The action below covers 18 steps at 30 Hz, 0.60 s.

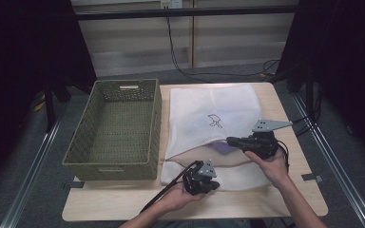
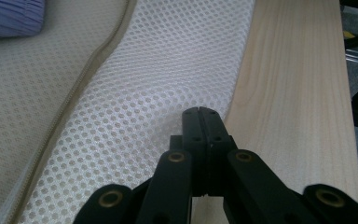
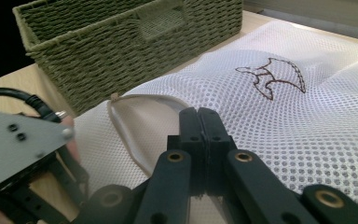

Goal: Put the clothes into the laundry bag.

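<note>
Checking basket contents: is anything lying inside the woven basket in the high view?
No, the woven basket shows a bare woven floor with nothing in it.

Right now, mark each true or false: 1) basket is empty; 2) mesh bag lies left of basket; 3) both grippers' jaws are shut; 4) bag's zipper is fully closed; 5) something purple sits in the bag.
1) True: the woven basket holds nothing.
2) False: the mesh bag lies to the right of it.
3) True: the left gripper and right gripper both have jaws together, with mesh pinched between them.
4) False: the zipper gapes open.
5) True: a purple item shows at the opening.
</note>
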Available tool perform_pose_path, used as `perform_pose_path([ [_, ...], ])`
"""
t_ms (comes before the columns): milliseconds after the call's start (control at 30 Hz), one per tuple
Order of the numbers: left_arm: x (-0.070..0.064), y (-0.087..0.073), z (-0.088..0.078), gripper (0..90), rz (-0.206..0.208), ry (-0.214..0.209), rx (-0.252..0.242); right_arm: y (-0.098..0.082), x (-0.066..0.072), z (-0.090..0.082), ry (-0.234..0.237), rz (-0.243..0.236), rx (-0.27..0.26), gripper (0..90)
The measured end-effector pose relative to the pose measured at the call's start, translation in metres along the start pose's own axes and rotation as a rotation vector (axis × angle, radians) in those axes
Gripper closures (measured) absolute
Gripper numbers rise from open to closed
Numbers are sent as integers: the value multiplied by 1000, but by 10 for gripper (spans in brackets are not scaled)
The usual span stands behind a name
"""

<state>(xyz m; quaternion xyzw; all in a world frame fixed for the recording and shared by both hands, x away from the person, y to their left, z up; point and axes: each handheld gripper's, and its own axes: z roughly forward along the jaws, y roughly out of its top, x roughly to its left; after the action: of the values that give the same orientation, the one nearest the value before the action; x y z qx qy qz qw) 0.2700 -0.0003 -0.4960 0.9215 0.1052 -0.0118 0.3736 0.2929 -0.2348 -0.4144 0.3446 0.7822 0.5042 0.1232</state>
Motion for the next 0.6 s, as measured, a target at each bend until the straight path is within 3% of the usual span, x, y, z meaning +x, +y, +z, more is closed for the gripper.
perform_pose_path([
  [333, 0, 1, 2, 900, -11, 2, -16, -23, 12, 1, 15, -26, 75, 895],
  [600, 0, 1, 3, 900, -8, 6, -19, -46, 9, 13, 11, -19, 165, 892],
])
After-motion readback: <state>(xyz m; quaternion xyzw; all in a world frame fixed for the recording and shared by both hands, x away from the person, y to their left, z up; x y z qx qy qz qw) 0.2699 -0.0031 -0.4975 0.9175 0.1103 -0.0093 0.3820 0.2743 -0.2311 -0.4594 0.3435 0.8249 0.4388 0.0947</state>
